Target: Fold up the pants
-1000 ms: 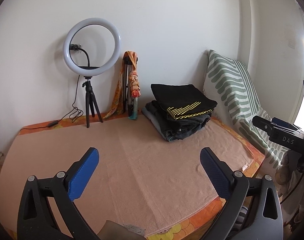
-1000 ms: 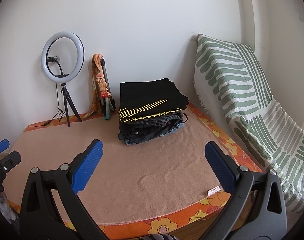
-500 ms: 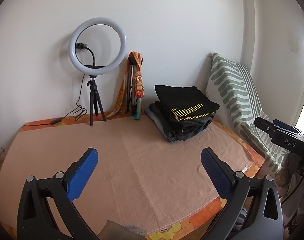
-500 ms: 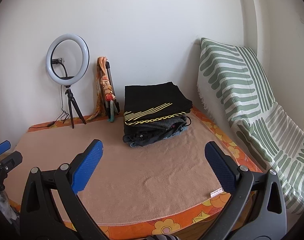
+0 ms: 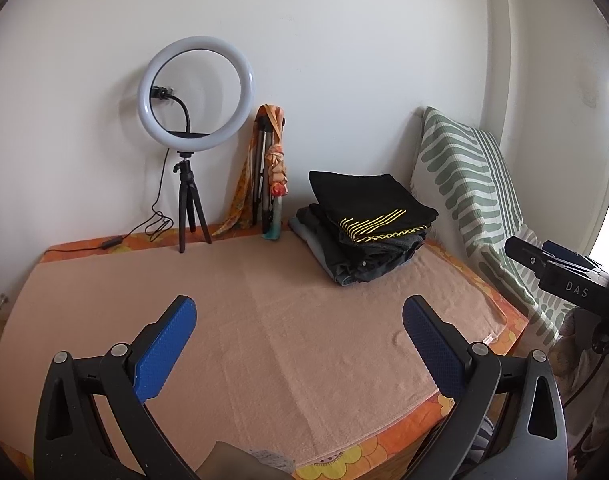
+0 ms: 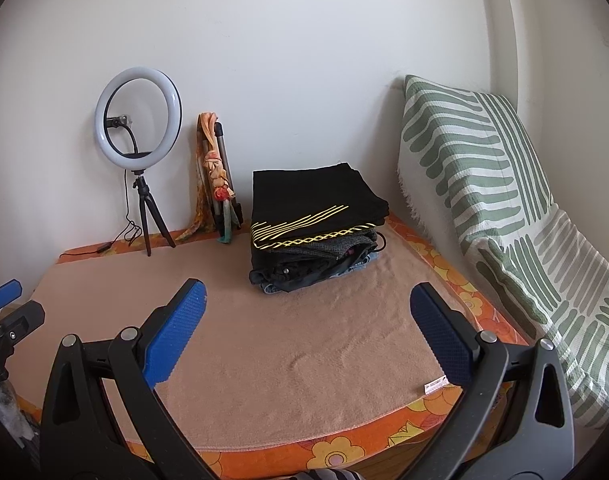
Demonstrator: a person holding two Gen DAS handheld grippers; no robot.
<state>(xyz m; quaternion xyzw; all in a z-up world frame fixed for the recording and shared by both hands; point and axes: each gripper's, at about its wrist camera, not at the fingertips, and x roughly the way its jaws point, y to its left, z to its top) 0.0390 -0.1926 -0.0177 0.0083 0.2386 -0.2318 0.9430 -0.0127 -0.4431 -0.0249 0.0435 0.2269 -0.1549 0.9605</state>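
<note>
Both cameras had drawn back a little since a second before, so the stack of folded dark pants [image 6: 314, 236] sat smaller and farther off at the back of the peach terry towel [image 5: 264, 320]. Its top piece was black with yellow stripes. Left gripper [image 5: 298, 324] hung above the towel's near half, blue pads spread wide, holding nothing. Right gripper [image 6: 306, 314] hovered likewise, jaws wide apart and empty. White ring light on a black tripod [image 5: 195, 92] stood by the wall; a green-striped white cushion [image 6: 484, 184] leaned beside the stack.
</note>
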